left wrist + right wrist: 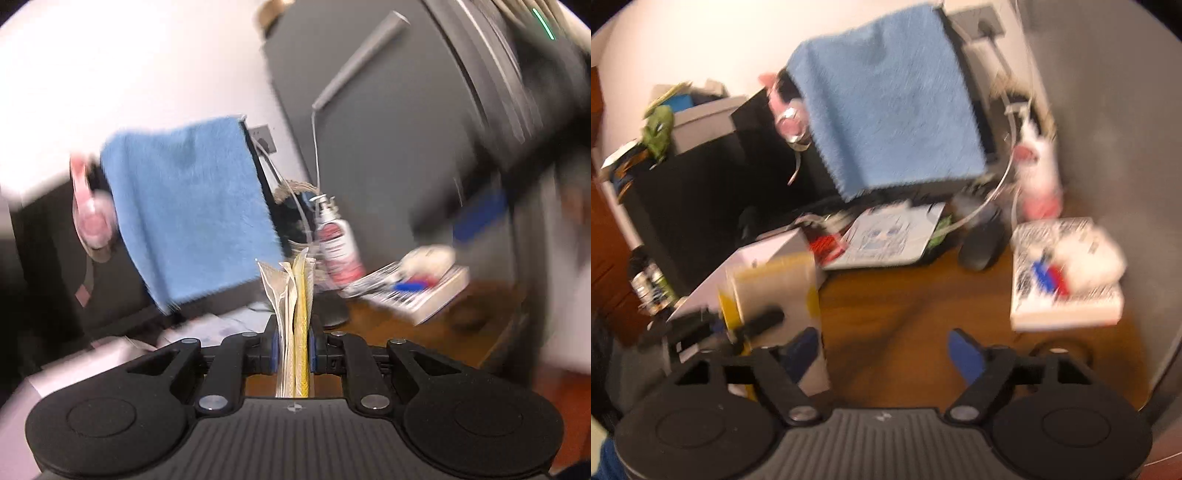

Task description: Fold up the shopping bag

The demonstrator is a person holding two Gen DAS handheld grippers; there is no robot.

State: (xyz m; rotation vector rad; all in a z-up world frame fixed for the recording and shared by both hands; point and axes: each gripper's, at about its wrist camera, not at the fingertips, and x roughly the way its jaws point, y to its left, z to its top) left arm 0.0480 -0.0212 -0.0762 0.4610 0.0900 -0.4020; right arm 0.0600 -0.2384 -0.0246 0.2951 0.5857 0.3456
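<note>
The folded shopping bag is a flat stack of white and yellow layers, standing edge-on between the blue pads of my left gripper, which is shut on it. In the right wrist view the same bag shows as a blurred white and yellow panel at the left, held above the desk by the left gripper. My right gripper is open over the wooden desk, with nothing between its blue-padded fingers. A blurred blue pad of the right gripper shows at the right of the left wrist view.
A blue towel hangs over a dark monitor at the back. A spray bottle, a black mouse and a thick book with small items on it sit at the right. A grey cabinet bounds the right side.
</note>
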